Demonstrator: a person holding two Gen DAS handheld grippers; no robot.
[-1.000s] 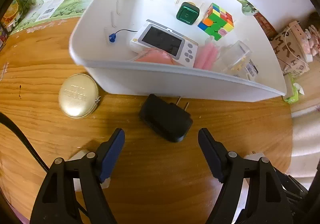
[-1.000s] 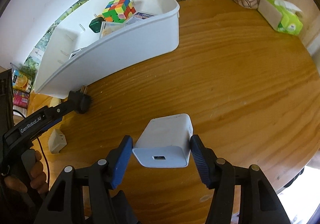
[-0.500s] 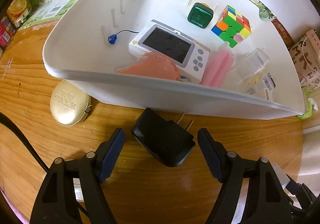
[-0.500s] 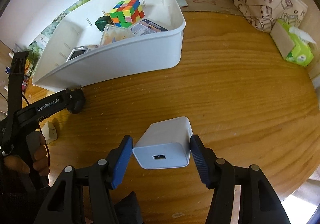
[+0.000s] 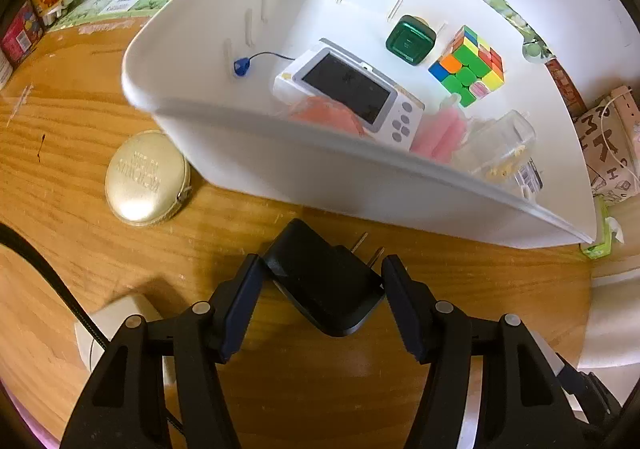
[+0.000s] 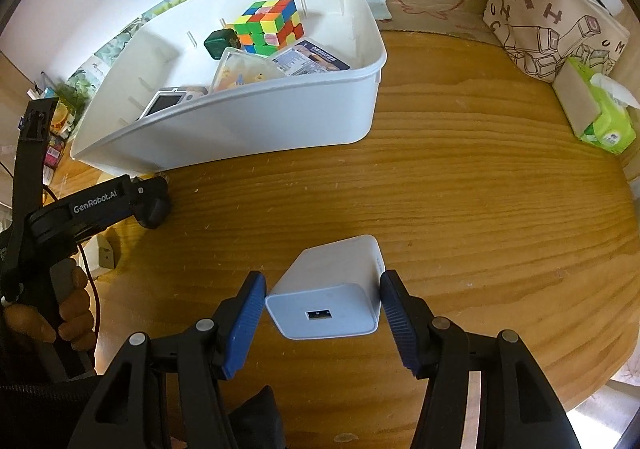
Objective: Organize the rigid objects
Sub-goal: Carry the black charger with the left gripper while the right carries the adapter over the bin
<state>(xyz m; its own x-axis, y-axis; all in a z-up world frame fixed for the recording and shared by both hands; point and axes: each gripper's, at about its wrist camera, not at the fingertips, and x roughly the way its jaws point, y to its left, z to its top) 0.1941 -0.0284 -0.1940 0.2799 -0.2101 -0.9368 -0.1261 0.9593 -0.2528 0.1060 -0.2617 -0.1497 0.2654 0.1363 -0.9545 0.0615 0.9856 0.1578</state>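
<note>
The left gripper [image 5: 322, 273] has just been closing, and its blue pads [image 5: 244, 309] now pinch the black plug adapter [image 5: 324, 289] on the wooden table [image 5: 120, 249], just in front of the white bin [image 5: 320, 177]; the adapter's two metal prongs point toward the bin's near wall. The right gripper [image 6: 322, 295] clamps a white charger block [image 6: 332, 297] from both sides — its USB port faces the camera — over the open table, well apart from the bin. Inside the bin lie a colourful puzzle cube [image 5: 468, 65], a green square object [image 5: 410, 39], a small white device with a dark screen [image 5: 352, 97], some pink pieces [image 5: 436, 133] and a clear plastic box [image 5: 496, 145]; a round gold tin [image 5: 146, 177] sits on the table just beside the bin's left corner. From the right wrist view a person's hand [image 6: 64, 313] grips the left tool's handle; a green tissue pack [image 6: 600, 113] and a printed paper bag [image 6: 560, 17] stand at the far right edge of the table.
</note>
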